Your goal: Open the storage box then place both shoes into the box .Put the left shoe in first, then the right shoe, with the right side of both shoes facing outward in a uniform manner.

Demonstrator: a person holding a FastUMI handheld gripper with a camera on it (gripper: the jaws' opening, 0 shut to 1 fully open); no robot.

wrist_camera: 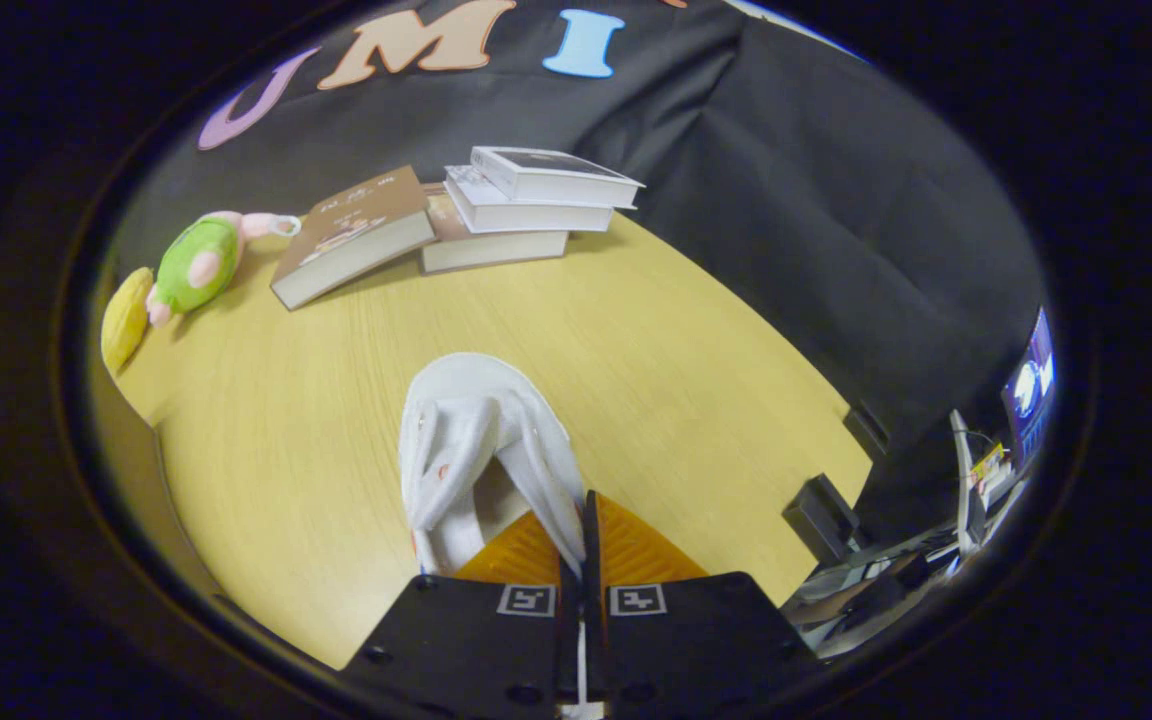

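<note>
Pinching the right strap of a white shoe [481, 450], the gripper [581, 545] has its orange fingers [636, 550] nearly closed, holding it over the wooden table [336, 420]. Books [506, 215] lie far off. Next, I judge, comes carrying the shoe to the box.

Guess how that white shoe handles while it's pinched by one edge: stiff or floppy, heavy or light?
The white shoe looks soft: thin upper, open collar, so it probably flexes. The gripper is shut on one thin edge of it, so it may swing or twist. It seems light for its size, hanging above the wooden table from that narrow pinch.
</note>
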